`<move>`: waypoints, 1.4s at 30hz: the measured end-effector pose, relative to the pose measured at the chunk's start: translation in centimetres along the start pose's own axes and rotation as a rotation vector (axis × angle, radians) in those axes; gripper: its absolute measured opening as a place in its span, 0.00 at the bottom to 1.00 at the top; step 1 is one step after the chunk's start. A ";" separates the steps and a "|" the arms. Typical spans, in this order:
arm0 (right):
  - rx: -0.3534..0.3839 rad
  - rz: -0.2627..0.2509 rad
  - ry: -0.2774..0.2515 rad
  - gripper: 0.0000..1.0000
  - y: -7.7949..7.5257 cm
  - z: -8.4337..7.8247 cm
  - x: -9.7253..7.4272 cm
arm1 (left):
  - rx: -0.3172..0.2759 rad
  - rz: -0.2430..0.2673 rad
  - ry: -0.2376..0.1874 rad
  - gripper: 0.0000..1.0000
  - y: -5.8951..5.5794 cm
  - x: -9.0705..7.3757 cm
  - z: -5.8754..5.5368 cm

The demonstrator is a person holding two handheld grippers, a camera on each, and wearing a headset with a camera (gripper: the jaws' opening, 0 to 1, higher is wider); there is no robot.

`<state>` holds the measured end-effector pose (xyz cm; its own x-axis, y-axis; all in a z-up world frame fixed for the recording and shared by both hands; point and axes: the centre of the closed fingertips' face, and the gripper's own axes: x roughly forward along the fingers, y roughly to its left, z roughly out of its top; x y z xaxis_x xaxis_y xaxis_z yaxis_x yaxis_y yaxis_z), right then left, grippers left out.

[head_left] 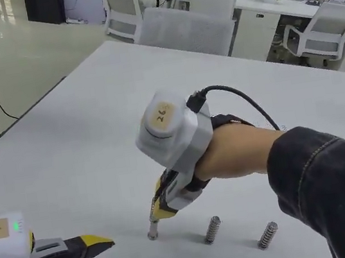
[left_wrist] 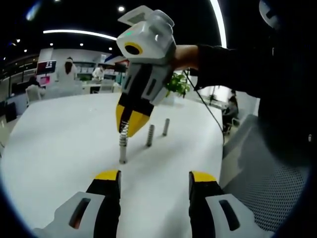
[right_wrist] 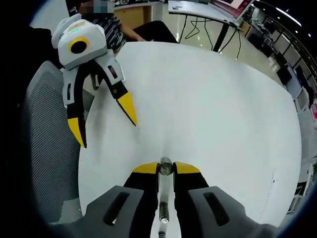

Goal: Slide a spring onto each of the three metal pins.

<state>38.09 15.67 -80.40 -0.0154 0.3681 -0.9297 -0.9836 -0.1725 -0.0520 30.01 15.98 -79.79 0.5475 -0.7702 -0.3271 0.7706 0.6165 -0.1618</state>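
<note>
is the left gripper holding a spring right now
No, the left gripper has its jaws wide apart with nothing held between them.

On the white bench (head_left: 82,136) the right gripper (head_left: 154,217), held by a hand (head_left: 234,152) in a dark sleeve (head_left: 329,177), points its yellow-tipped jaws down onto a metal pin (head_left: 153,233), with a spring-covered pin (head_left: 212,229) just right of that pin, a second spring-covered pin (head_left: 267,235) farther right, and the left gripper (head_left: 105,244) to its left.
</note>
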 end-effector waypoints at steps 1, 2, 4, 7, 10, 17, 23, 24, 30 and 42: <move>0.000 0.001 0.001 0.08 0.0 0.0 0.1 | 0.000 0.000 0.000 0.50 0.0 0.0 0.0; -0.001 0.001 0.005 0.08 0.1 -0.1 0.3 | 0.000 0.000 0.000 0.50 0.0 0.0 0.0; -0.003 0.000 0.009 0.08 0.1 -0.2 0.5 | -0.001 0.001 0.001 0.50 0.0 0.0 0.0; 0.006 0.005 0.008 0.08 0.1 -0.4 0.8 | -0.001 0.001 0.001 0.50 0.0 0.1 -0.1; 0.006 0.008 0.014 0.08 0.3 -0.6 1.2 | -0.002 0.001 0.001 0.50 0.0 0.1 -0.1; 0.009 0.019 0.017 0.08 0.6 -0.7 1.9 | -0.004 0.003 0.000 0.50 0.1 0.1 -0.1; 0.011 0.017 0.031 0.08 0.6 -1.0 2.6 | -0.006 0.005 0.000 0.50 0.2 0.0 -0.2; 0.012 0.017 0.031 0.08 0.6 -1.0 2.6 | -0.005 0.005 0.001 0.50 0.2 0.0 -0.2; 0.011 0.012 0.041 0.08 0.7 -1.2 3.1 | -0.006 0.004 0.001 0.49 0.2 0.0 -0.3; 0.031 0.013 0.030 0.08 0.7 -1.3 3.5 | -0.007 0.004 0.004 0.49 0.2 0.1 -0.4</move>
<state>37.60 15.65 -84.19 -0.0235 0.3384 -0.9407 -0.9885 -0.1483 -0.0287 30.09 16.14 -80.19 0.5489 -0.7674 -0.3313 0.7663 0.6203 -0.1672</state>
